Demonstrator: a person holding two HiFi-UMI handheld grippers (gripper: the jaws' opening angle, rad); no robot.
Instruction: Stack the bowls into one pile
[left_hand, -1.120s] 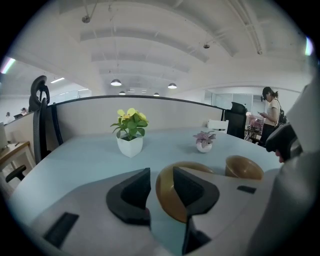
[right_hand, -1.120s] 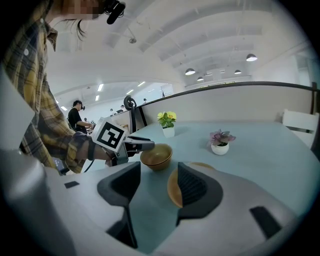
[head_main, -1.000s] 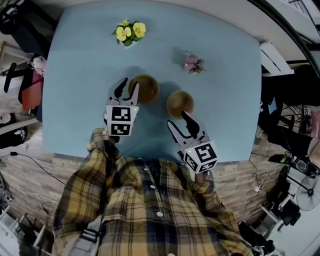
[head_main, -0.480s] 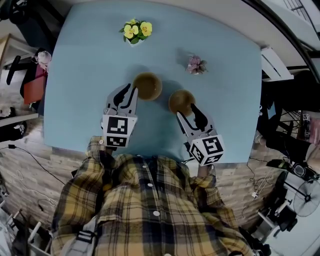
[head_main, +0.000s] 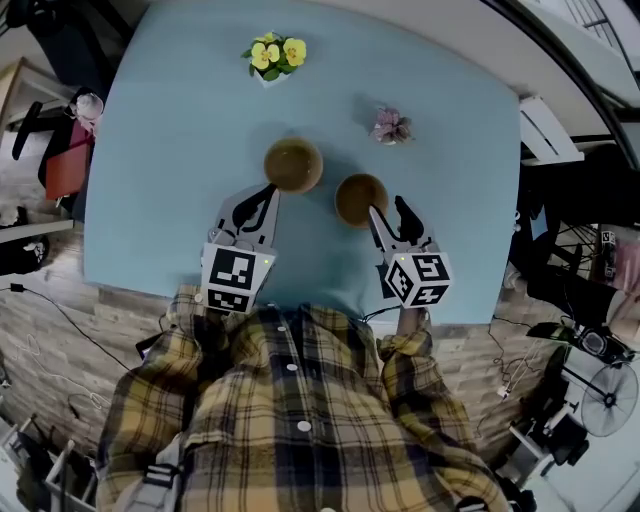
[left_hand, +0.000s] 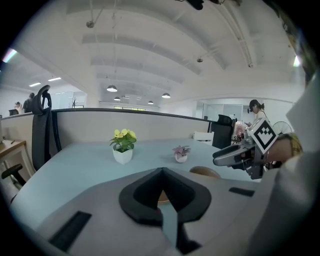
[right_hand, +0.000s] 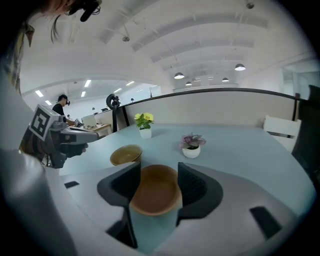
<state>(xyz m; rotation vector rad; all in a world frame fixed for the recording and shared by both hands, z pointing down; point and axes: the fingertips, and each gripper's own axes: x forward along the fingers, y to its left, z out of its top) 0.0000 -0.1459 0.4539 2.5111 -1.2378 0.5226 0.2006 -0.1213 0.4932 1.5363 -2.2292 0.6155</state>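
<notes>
Hovering over the near part of the blue table (head_main: 170, 150), the left gripper (head_main: 262, 196) has just been closing its jaws, and they now meet tip to tip with nothing between them. Just beyond those closed fingertips and a little to their right sits one brown bowl (head_main: 293, 165), upright on the table and clear of the fingers. From the left gripper view only a sliver of it shows through the hollow behind the joined tips.

The right gripper (head_main: 388, 210) has its jaws wide apart. The second brown bowl (right_hand: 156, 192) fills the gap between its two fingers in the right gripper view, upright on the table. From the head view the left finger overlaps the bowl's near right edge and the right finger stands just outside it. Whether either pad presses on the rim cannot be told.

The two bowls lie side by side, near each other but not touching, so neither is stacked yet.

Well ahead of the left fingers stands a white pot of yellow flowers (head_main: 272, 55). Ahead of the right fingers, past its bowl, is a small pot with a pink plant (head_main: 390, 126). Behind both grippers is the person's plaid shirt (head_main: 300, 420)
</notes>
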